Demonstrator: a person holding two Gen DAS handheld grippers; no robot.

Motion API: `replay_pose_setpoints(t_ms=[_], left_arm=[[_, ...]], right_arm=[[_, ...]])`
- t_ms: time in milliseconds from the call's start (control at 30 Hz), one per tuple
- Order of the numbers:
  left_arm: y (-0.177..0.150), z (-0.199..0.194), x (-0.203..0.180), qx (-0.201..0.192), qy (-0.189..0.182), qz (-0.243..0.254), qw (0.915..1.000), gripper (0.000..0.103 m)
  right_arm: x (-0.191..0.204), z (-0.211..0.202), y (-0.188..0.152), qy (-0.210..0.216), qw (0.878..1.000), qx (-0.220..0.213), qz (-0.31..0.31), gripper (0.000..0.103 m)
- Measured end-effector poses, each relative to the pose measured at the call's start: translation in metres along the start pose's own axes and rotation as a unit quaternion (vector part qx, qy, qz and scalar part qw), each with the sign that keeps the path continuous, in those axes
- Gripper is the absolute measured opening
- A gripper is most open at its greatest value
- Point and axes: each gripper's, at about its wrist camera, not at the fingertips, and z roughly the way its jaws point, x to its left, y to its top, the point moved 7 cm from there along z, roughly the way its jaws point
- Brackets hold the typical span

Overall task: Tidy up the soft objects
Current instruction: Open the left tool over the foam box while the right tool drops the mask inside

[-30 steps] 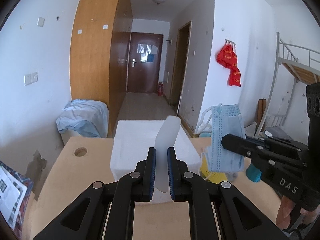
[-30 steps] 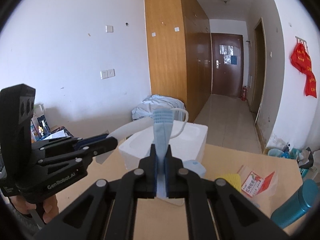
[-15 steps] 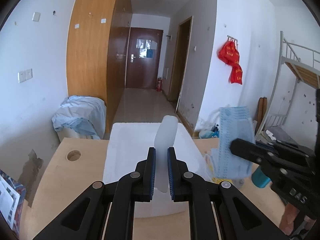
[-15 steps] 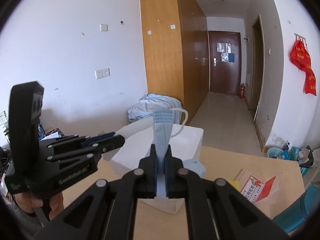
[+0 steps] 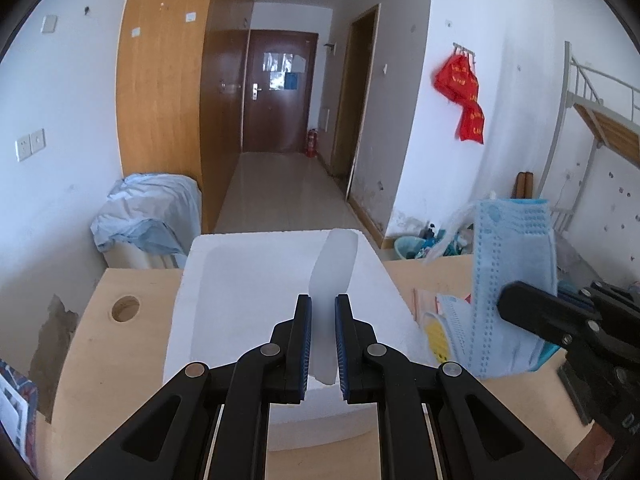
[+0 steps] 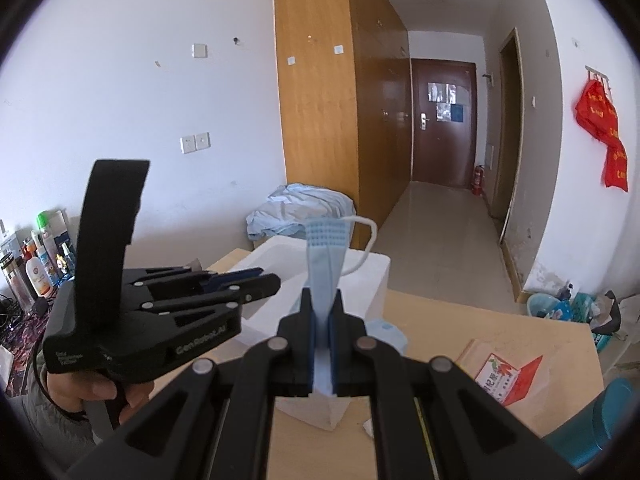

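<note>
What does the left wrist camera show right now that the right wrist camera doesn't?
Only the left wrist view shows the left gripper shut on a white translucent sheet, the round hole in the desk, and the bunk bed frame. Only the right wrist view shows the bottles at far left, the hand holding the left gripper, and the teal bottle. Both show the white foam box, the blue face mask in the right gripper, and the brown door.

Both views look forward along their own black fingers, from just above a light wooden table [image 5: 80,360] toward the dark brown hallway door [image 5: 280,92] — the left from the left. They share the nearby white foam box [image 5: 248,280] [image 6: 376,276] — close beneath the left view.
</note>
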Motion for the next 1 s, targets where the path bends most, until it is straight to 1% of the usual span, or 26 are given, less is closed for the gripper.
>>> replay_pose_setpoints(t_ms=[200,333,467,500,533,567,600,633,667,733,800,833,867,900,933,967,1000], left_arm=[[0.004,0.012,0.002,0.007,0.007,0.003,0.9999,0.012],[0.002,0.015,0.003,0.007,0.021,0.003,0.9997,0.020],[0.003,0.010,0.009,-0.007,0.041,0.002,0.9991,0.021],[0.004,0.008,0.008,-0.011,0.045,0.005,0.9989,0.023],[0.004,0.006,0.008,-0.013,0.047,0.006,0.9988,0.027],[0.004,0.006,0.008,-0.012,0.050,0.007,0.9987,0.038],[0.003,0.005,0.009,-0.010,0.054,0.006,0.9985,0.045],[0.002,0.002,0.010,-0.014,0.057,0.003,0.9983,0.054],[0.003,-0.002,0.012,-0.022,0.060,0.001,0.9980,0.059],[0.002,-0.010,0.014,-0.032,0.069,-0.002,0.9971,0.064],[-0.002,-0.022,0.020,-0.040,0.069,-0.013,0.9967,0.069],[-0.003,-0.027,0.022,-0.044,0.071,-0.016,0.9963,0.076],[-0.005,-0.034,0.026,-0.053,0.080,-0.020,0.9952,0.085],[-0.007,-0.041,0.030,-0.062,0.091,-0.022,0.9937,0.090],[-0.008,-0.047,0.033,-0.069,0.099,-0.025,0.9923,0.098],[-0.010,-0.053,0.037,-0.078,0.107,-0.030,0.9907,0.101],[-0.012,-0.059,0.040,-0.083,0.113,-0.036,0.9895,0.102]], right_arm=[[0.001,-0.002,0.000,0.000,1.000,-0.002,0.000,0.008],[0.004,-0.001,0.001,0.000,1.000,-0.001,-0.003,0.008],[0.004,0.000,0.001,0.000,1.000,-0.001,-0.003,0.008],[0.004,0.000,0.000,0.000,1.000,-0.001,-0.003,0.008],[0.004,0.000,0.000,-0.001,1.000,-0.001,-0.003,0.008],[0.004,0.000,0.000,0.000,1.000,-0.001,-0.003,0.008],[0.004,0.000,0.000,0.000,1.000,-0.001,-0.004,0.008],[0.005,-0.001,0.000,0.000,1.000,-0.001,-0.004,0.008],[0.004,-0.001,0.000,0.000,1.000,-0.002,-0.005,0.008],[0.005,0.000,0.001,0.001,1.000,-0.002,-0.006,0.008],[0.007,0.002,0.002,0.002,1.000,-0.001,-0.009,0.008],[0.008,0.003,0.003,0.002,1.000,0.000,-0.011,0.008],[0.010,0.005,0.003,0.003,1.000,0.001,-0.013,0.008],[0.011,0.007,0.004,0.005,1.000,0.001,-0.014,0.008],[0.013,0.009,0.005,0.007,1.000,0.001,-0.017,0.008],[0.015,0.011,0.006,0.008,1.000,0.002,-0.019,0.008],[0.017,0.014,0.006,0.010,1.000,0.004,-0.021,0.008]])
